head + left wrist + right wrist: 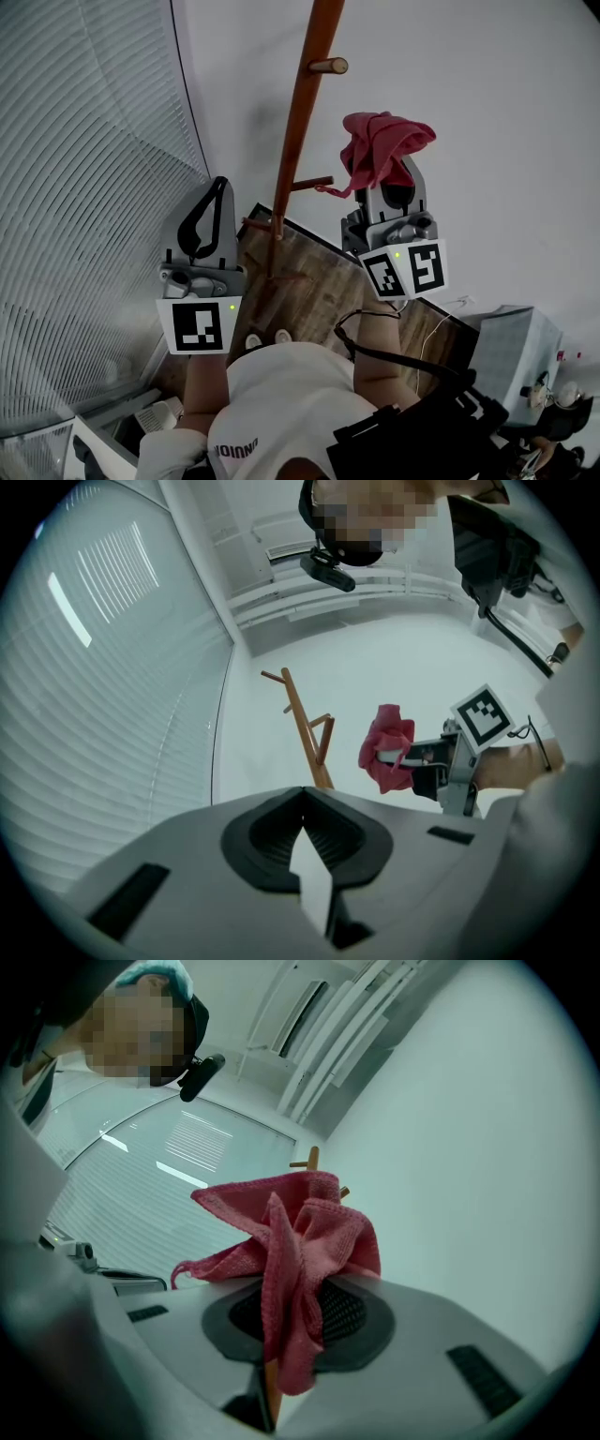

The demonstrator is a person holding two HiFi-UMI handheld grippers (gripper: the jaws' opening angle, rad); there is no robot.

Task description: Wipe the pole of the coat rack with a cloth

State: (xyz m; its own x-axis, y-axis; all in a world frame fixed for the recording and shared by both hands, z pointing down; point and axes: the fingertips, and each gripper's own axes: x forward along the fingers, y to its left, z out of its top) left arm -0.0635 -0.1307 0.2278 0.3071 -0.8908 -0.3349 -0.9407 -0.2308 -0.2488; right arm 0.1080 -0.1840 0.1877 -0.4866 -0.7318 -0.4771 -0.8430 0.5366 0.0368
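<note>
The coat rack's orange-brown pole (298, 131) rises at the middle of the head view, with short pegs (329, 66) along it. A crumpled pink cloth (380, 150) hangs just right of the pole, apart from it, with my right gripper (397, 176) shut on it. The cloth (300, 1241) bunches over the jaws in the right gripper view and hides most of the pole. My left gripper (221, 185) is held left of the pole, shut, with nothing in it. From the left gripper view I see the pole (305, 726), the cloth (386, 747) and the right gripper (427, 761).
Window blinds (84, 187) fill the left side and a white wall (497, 131) stands behind the rack. The rack's foot rests on a wooden floor (323, 291). A grey box (511, 347) sits low at the right, near loose cables (436, 328).
</note>
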